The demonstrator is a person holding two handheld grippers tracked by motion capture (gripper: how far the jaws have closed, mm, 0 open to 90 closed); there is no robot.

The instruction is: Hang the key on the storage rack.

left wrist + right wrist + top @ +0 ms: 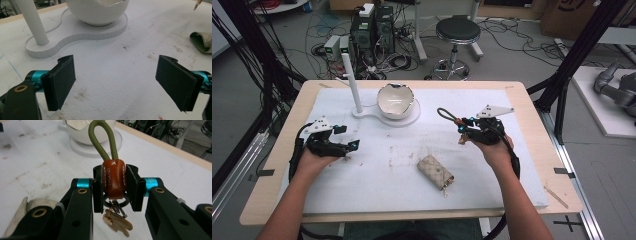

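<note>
Two tongs — right tongs (115,187) clamp the keychain (113,180), left tongs (122,82) wide.

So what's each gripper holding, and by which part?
The right gripper clamps the keychain by its brown leather tab, jaws on either side. The left gripper holds nothing.

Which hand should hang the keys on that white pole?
The right one, probably. Its tongs already pinch the key strap with its green loop free, while the left tongs are open near the pole.
</note>
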